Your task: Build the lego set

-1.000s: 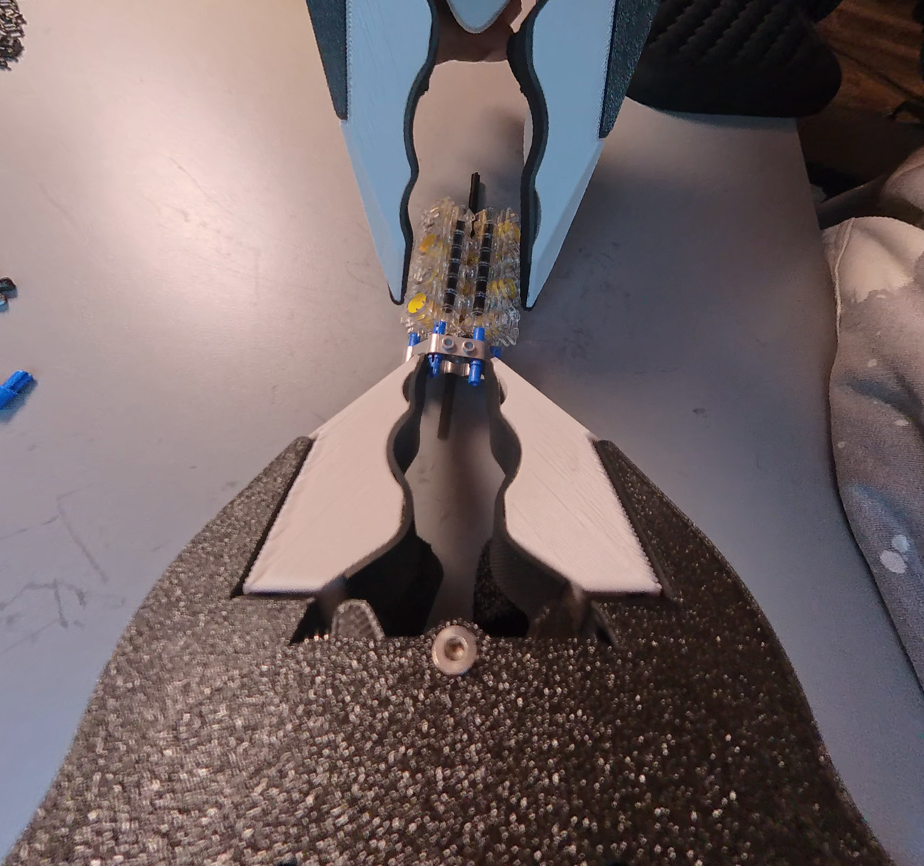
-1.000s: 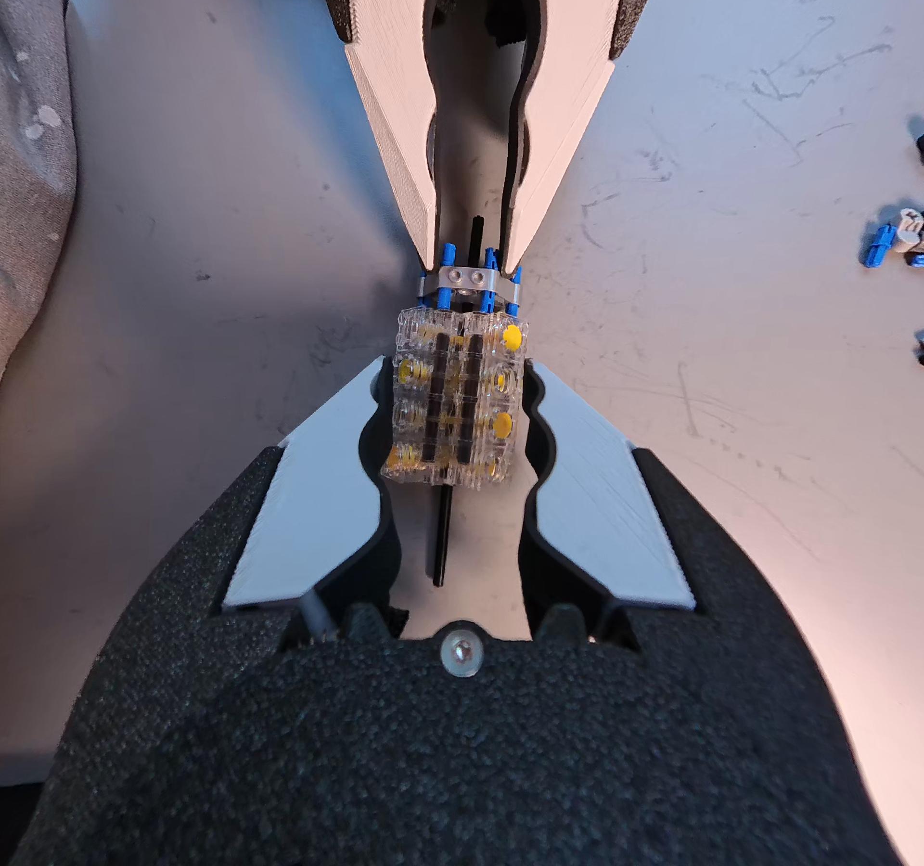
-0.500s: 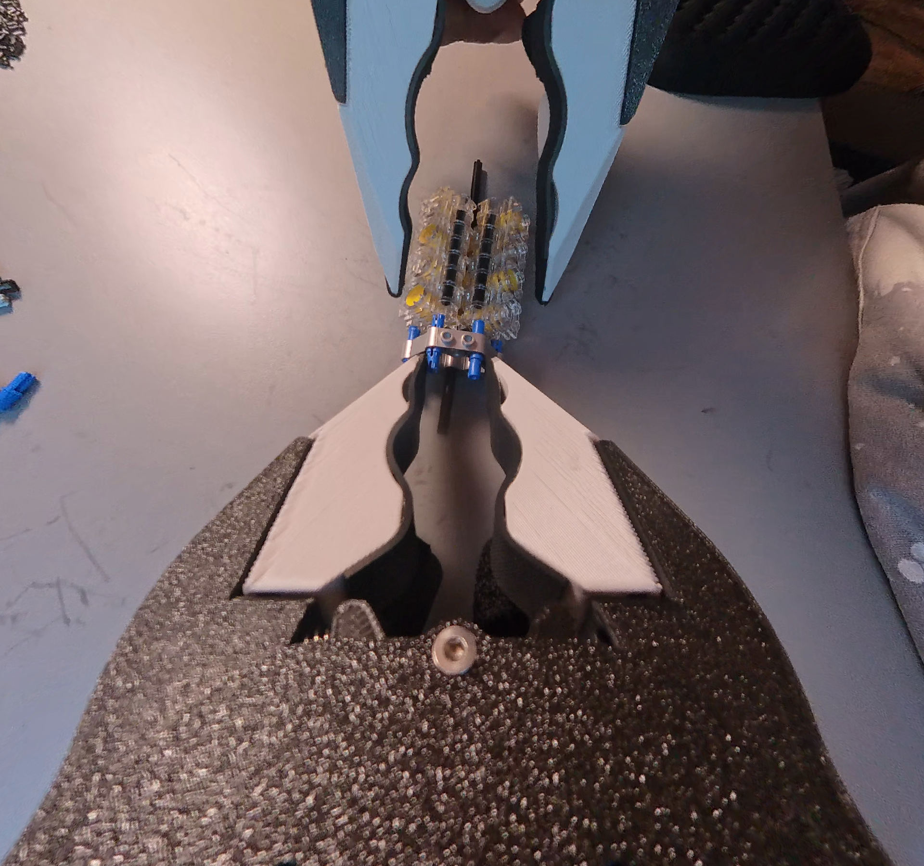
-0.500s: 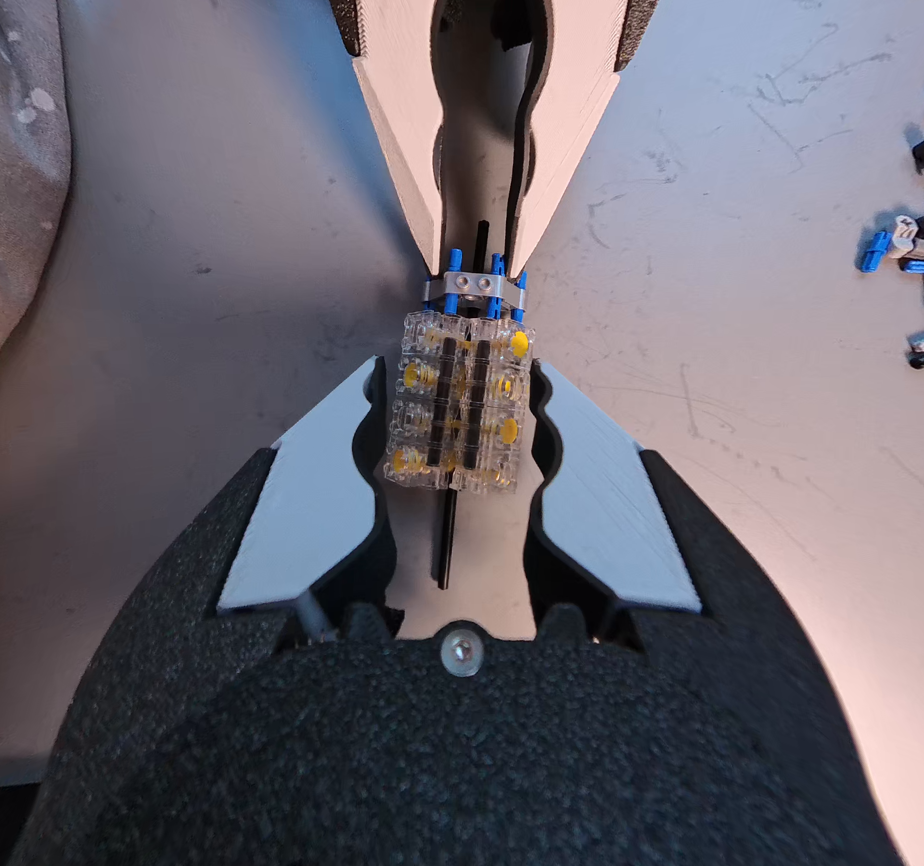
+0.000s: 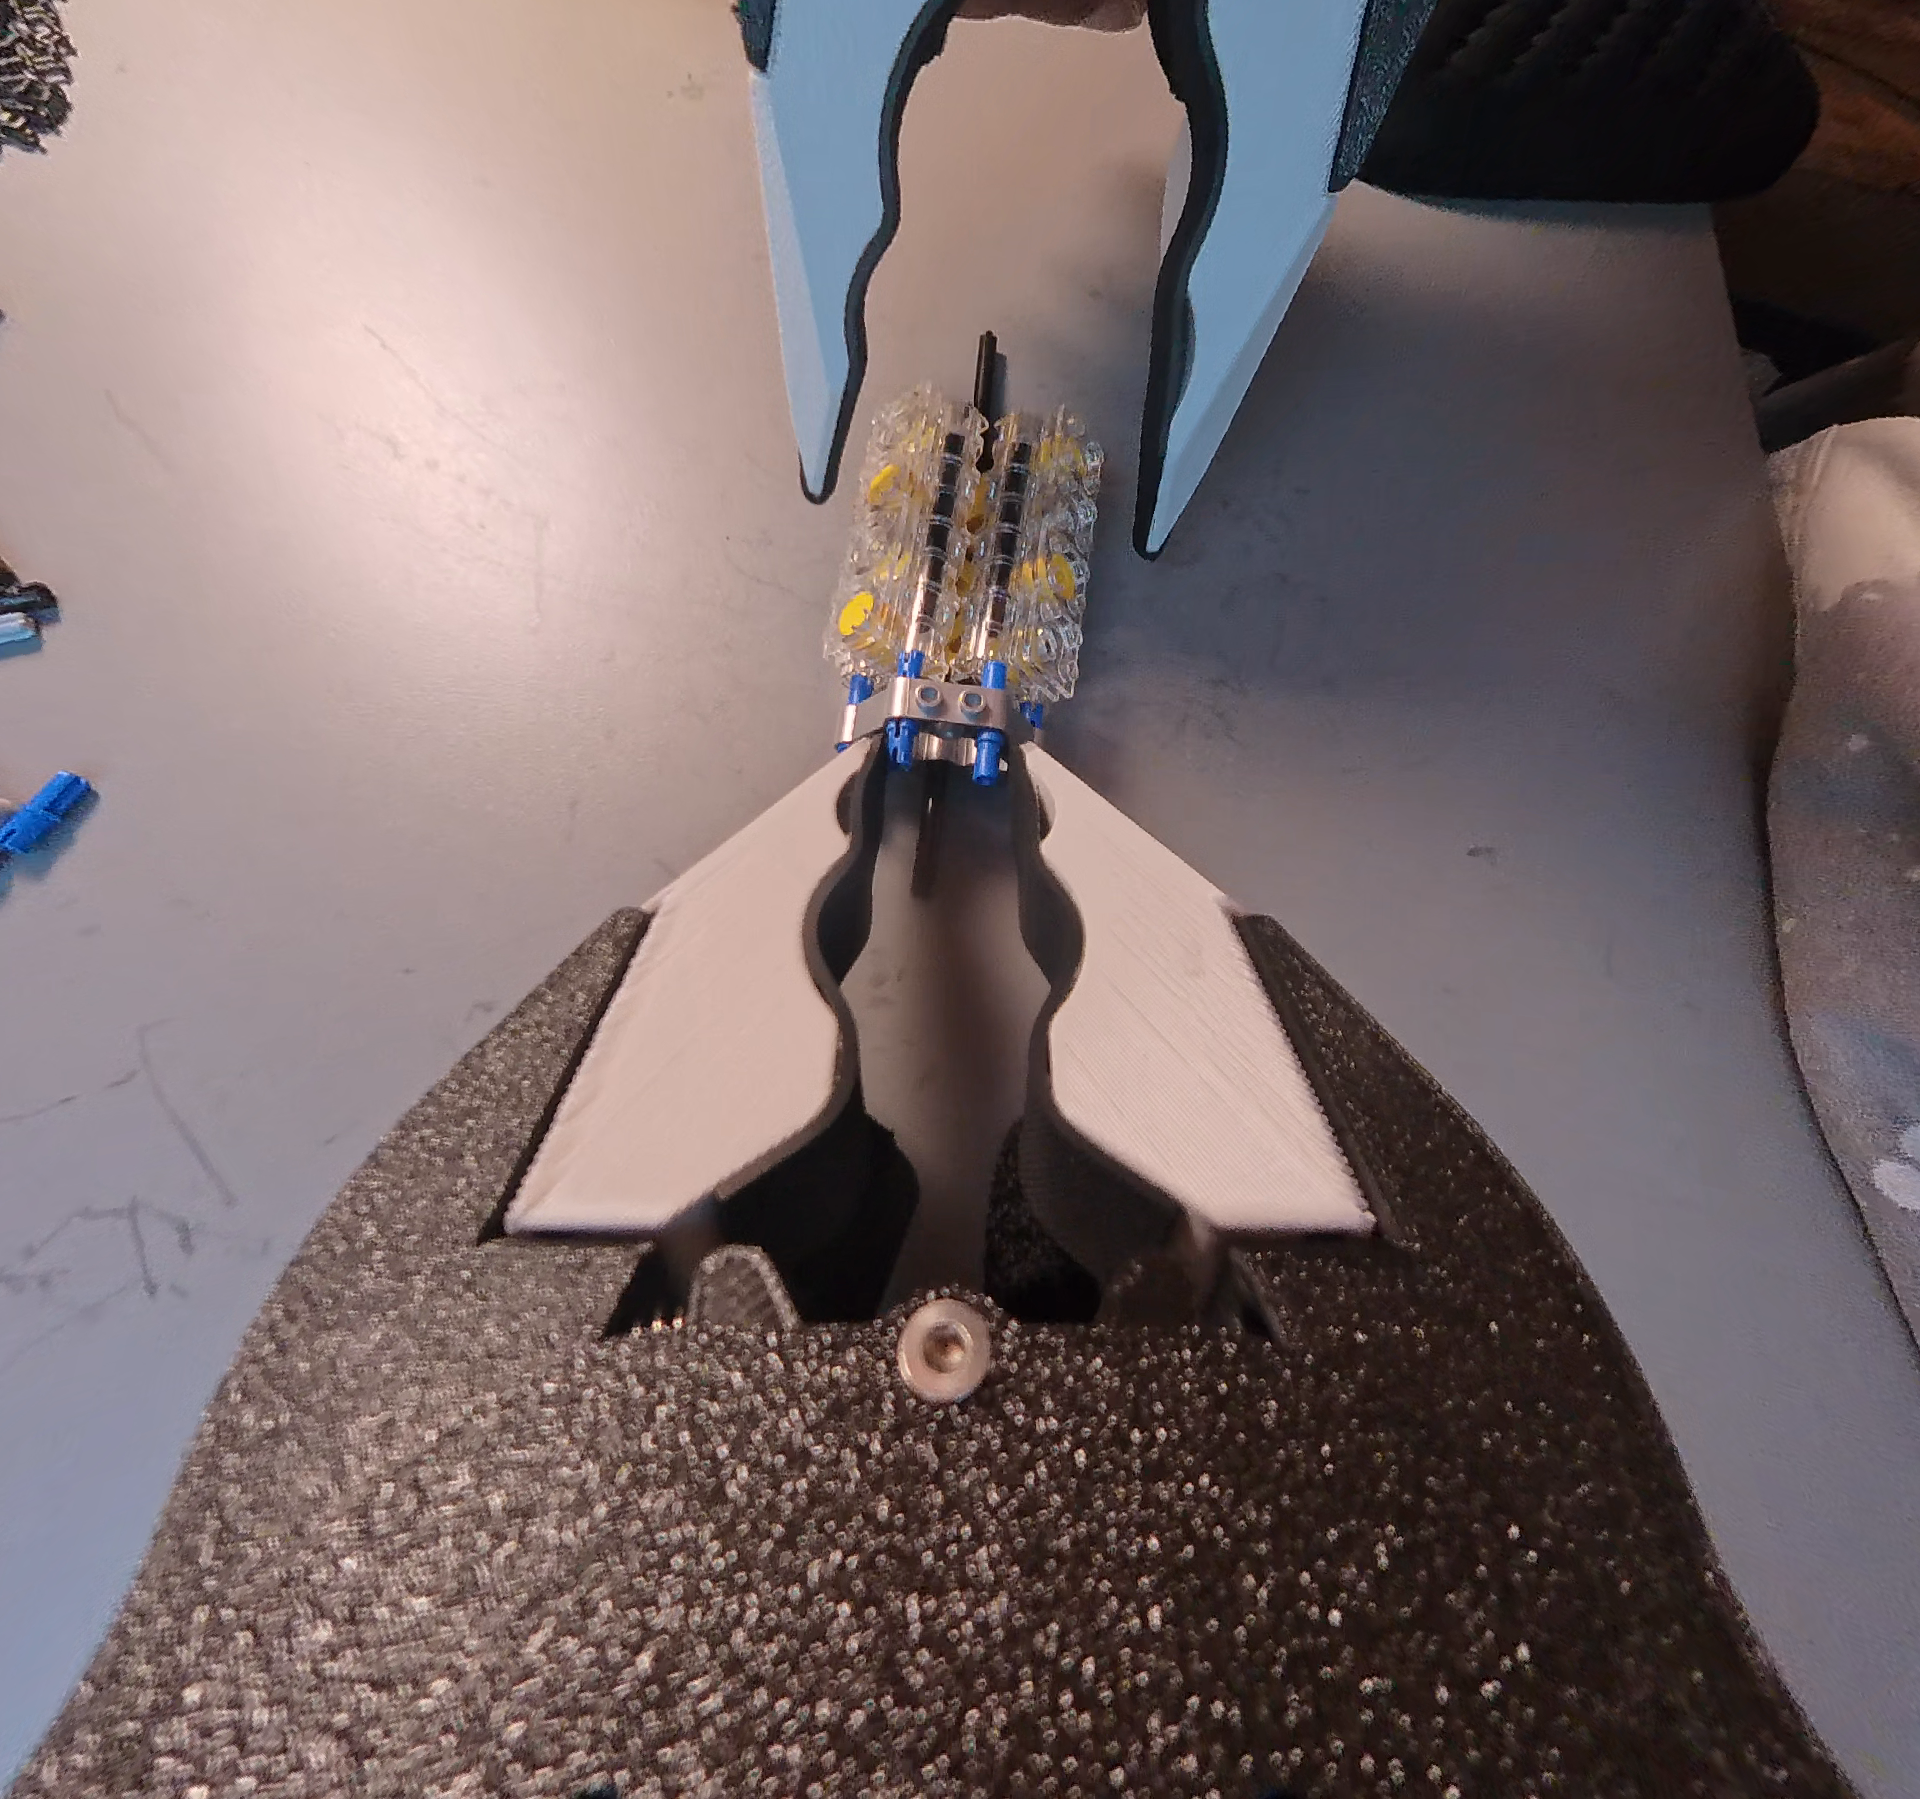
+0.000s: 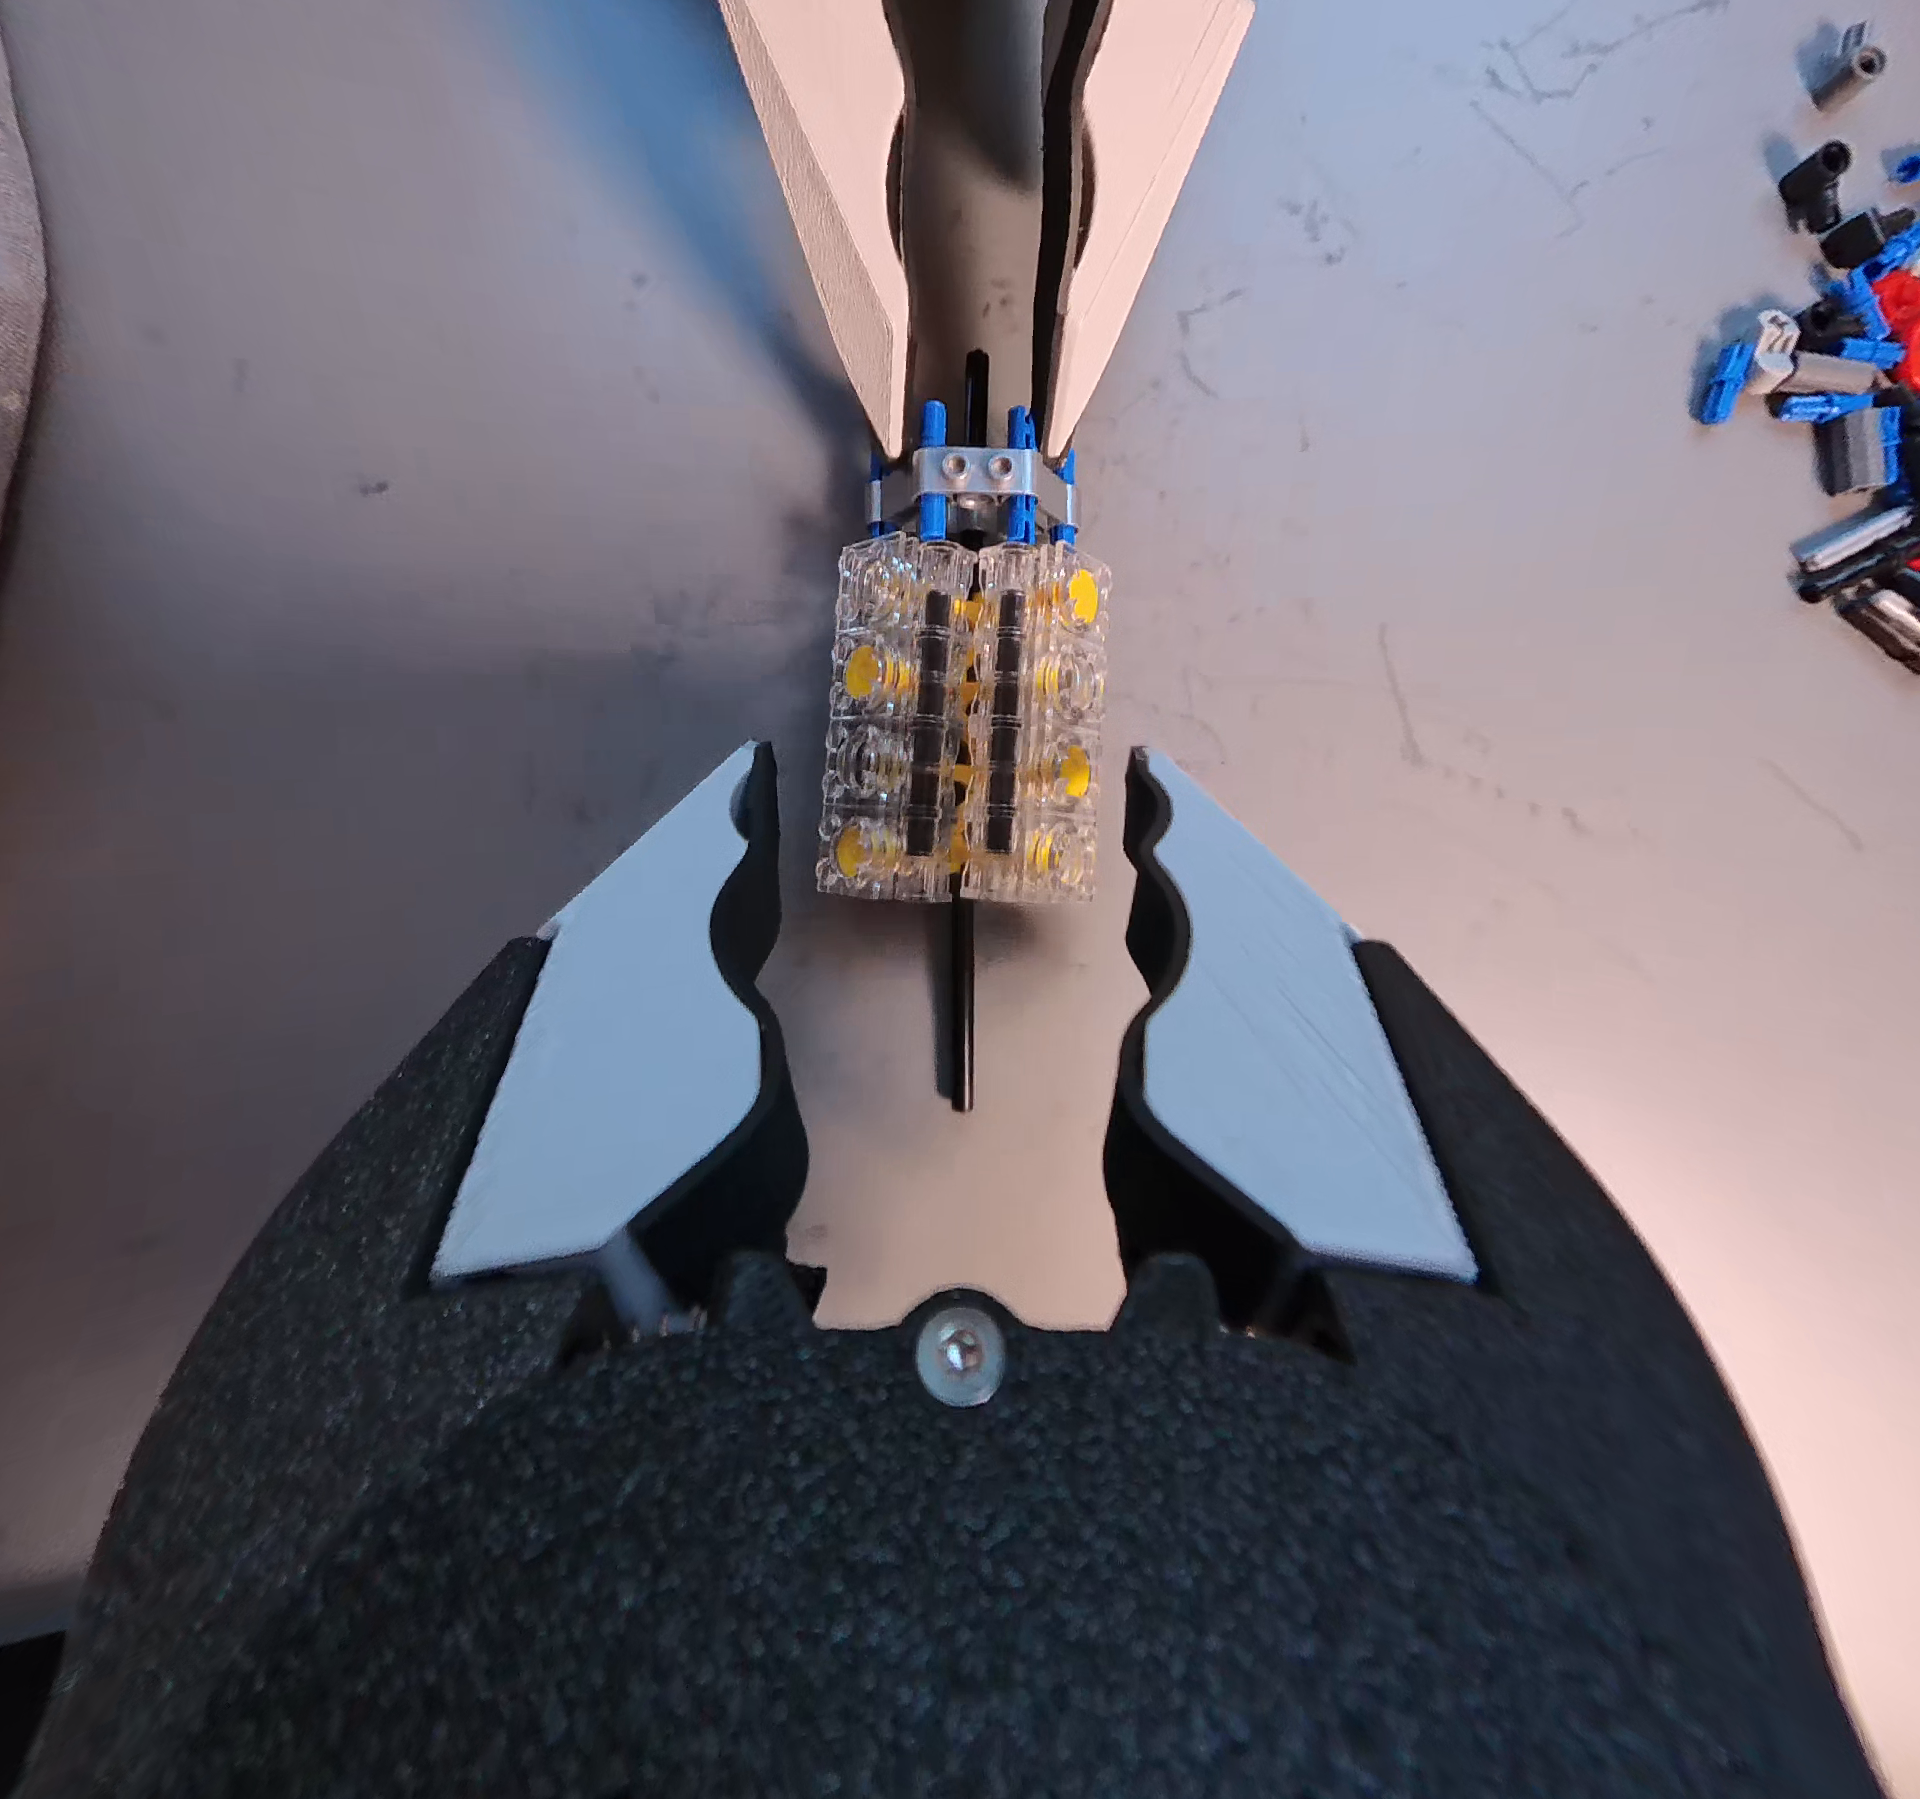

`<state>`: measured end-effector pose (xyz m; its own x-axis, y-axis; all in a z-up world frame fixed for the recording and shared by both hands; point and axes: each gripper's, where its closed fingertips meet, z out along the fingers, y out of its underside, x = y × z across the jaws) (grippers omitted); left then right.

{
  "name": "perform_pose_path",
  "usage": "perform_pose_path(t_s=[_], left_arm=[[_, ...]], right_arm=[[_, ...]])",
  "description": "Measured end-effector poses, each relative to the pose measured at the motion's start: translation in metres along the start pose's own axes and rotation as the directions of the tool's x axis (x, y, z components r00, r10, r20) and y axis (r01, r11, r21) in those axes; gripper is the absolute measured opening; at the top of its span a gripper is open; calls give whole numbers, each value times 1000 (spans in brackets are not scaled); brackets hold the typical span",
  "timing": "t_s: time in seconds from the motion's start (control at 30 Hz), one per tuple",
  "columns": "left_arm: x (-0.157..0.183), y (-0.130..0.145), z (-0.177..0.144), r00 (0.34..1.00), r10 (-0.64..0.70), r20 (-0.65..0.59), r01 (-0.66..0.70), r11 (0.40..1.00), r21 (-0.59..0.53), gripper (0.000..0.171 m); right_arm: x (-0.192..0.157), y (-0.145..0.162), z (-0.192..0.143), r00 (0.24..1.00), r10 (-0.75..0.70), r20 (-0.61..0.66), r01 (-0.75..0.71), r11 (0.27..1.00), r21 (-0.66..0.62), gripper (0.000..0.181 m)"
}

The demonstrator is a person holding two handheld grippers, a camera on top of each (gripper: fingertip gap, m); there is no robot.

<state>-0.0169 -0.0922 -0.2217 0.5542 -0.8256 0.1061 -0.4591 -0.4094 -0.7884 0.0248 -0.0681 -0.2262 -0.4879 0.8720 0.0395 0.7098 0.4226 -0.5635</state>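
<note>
While two grippers face each other across a grey table [image 5: 364, 399], a small toy-brick assembly [image 6: 964, 731] lies at the centre of both frames, between them. Its body is two clear blocks side by side, each showing yellow discs inside and a black ribbed strip on top; a thin black axle [image 6: 961, 1001] runs through and sticks out at both ends. At one end sits a small grey connector [image 5: 948, 705] carrying blue pins; at least four show.

The left gripper [image 5: 940, 783], rising from the bottom of its own view, has its jaws nearly together, the tips pinching that grey connector end, apparently to steady the assembly. The right gripper [image 6: 951, 773] has its jaws spread wider than the clear body, one tip on each side and neither touching it; it grips nothing.

Farther out, loose pieces in blue, grey, black and red [image 6: 1839, 378] crowd the right edge of the right wrist view, too many and too overlapped to count. One blue pin [image 5: 47, 809] lies at the left edge of the left wrist view. A pale cloth [image 5: 1849, 814] covers that view's right side.
</note>
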Motion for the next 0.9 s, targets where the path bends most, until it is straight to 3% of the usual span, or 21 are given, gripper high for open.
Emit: perform_pose_path(t_s=[0.3,0.53,0.7,0.9], left_arm=[[-3,-2,-8,1000,1,-9,-1,1000,23,23],[0,2,-4,1000,14,-28,-14,1000,2,23],[7,4,3,999,37,-26,-37,999,-23,22],[21,1,8,997,72,-39,-73,997,-32,21]], right_arm=[[0,18,-18,985,154,-73,-152,988,36,68],[-5,48,-34,941,257,-219,-256,966,37,24],[6,58,-27,949,201,-243,-210,978,-10,4],[33,52,-22,974,104,-203,-114,993,-38,7]])
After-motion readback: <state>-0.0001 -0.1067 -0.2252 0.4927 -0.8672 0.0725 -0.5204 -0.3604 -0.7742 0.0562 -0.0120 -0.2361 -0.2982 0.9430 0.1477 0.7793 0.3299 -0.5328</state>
